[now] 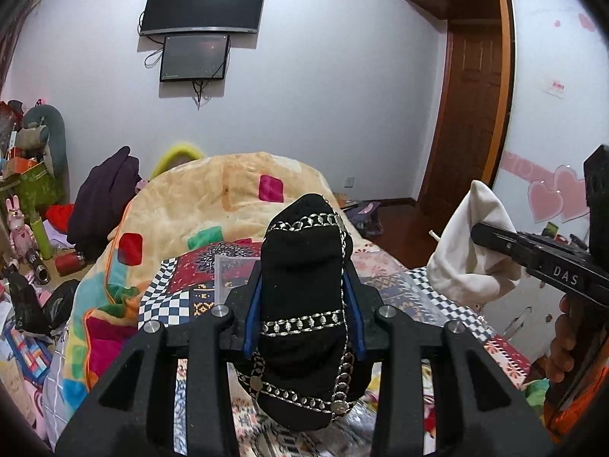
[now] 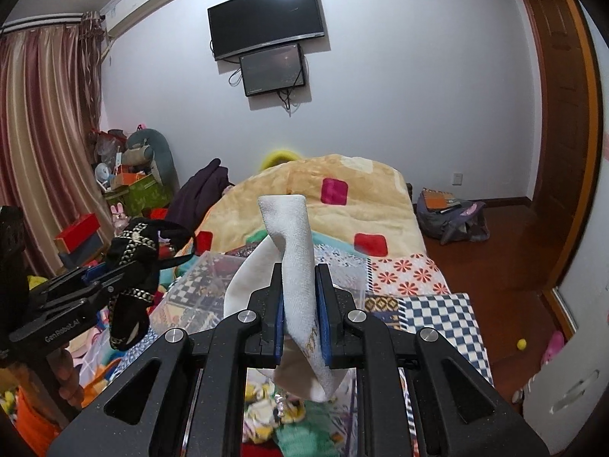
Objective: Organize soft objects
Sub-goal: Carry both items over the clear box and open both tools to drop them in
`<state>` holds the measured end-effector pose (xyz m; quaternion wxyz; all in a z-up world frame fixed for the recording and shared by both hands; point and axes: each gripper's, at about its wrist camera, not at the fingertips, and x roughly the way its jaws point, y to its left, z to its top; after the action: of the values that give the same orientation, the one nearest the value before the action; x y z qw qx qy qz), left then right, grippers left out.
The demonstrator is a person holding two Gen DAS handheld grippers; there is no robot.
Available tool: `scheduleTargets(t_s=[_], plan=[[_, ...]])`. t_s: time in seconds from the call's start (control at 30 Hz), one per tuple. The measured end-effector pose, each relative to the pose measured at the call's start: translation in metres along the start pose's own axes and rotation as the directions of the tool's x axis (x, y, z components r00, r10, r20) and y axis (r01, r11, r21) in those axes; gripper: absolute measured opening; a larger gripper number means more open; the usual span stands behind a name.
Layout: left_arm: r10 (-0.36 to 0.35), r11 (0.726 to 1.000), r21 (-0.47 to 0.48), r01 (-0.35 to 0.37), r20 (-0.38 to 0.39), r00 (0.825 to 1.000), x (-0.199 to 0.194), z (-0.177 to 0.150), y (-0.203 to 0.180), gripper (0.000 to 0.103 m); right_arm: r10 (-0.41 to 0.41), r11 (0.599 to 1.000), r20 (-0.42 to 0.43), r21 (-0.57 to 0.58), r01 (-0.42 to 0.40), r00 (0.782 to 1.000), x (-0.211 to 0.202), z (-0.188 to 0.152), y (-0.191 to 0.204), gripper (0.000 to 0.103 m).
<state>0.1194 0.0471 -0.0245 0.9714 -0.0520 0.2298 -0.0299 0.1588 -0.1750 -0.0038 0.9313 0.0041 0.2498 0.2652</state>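
Note:
My left gripper (image 1: 302,297) is shut on a black fabric pouch with silver chain trim (image 1: 304,304), held up above the bed. It also shows in the right wrist view (image 2: 133,274), at the left. My right gripper (image 2: 300,304) is shut on a white cloth (image 2: 295,266) that stands up between the blue pads and hangs below them. In the left wrist view the white cloth (image 1: 470,251) shows at the right, in the right gripper (image 1: 479,234). A clear plastic box (image 2: 205,285) lies on the bed below both grippers.
A bed with a patchwork cover (image 2: 437,304) and a heaped yellow blanket (image 2: 342,198) fills the middle. Toys and boxes (image 2: 129,186) crowd the left side. A backpack (image 2: 449,217) lies on the wooden floor at right. Soft toys (image 2: 266,411) lie below the right gripper.

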Motion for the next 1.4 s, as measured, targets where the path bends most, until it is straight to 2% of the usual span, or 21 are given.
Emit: scheduleTargets(t_s=[0.27,0.43,0.6,0.83,0.9,0.97,1.07,1.4], plan=[[0.025,0.999,0.022,-0.023,-0.113,0.993,0.055,-0.006,0.004,0.037,-0.030,1.000,-0.108,-0.004,0.030,0.994,0.050,-0.007,-0.001,0.013],[0.031,0.999,0.047,-0.022,-0.180,0.983,0.085,-0.011,0.002,0.037,-0.083,0.996,-0.203,-0.051,0.074,0.976,0.079,-0.017,0.002,0.013],[0.050,0.995,0.099,-0.026,-0.248,0.967,0.111,-0.018,-0.004,0.037,-0.088,0.995,-0.289,-0.078,0.068,0.953,0.100,-0.026,0.004,0.013],[0.048,0.995,0.100,-0.018,-0.307,0.951,0.129,-0.027,-0.005,0.037,-0.089,0.992,-0.331,-0.116,0.053,0.939,0.110,-0.033,0.007,0.014],[0.048,0.995,0.096,-0.019,-0.313,0.949,0.129,-0.028,-0.005,0.040,-0.085,0.992,-0.338,-0.120,0.046,0.937,0.110,-0.034,0.008,0.019],[0.042,0.996,0.086,-0.016,-0.314,0.949,0.127,-0.027,-0.004,0.051,-0.088,0.991,-0.335,-0.124,0.049,0.938,0.108,-0.033,0.008,0.033],[0.034,0.997,0.081,-0.010,-0.298,0.954,0.118,-0.025,-0.005,0.057,-0.087,0.990,-0.300,-0.129,0.050,0.950,0.097,-0.030,0.009,0.049],[0.030,0.996,0.087,-0.015,-0.167,0.985,0.055,-0.012,-0.008,0.075,-0.040,0.994,-0.158,-0.103,0.024,0.987,0.041,-0.010,0.011,0.076]])
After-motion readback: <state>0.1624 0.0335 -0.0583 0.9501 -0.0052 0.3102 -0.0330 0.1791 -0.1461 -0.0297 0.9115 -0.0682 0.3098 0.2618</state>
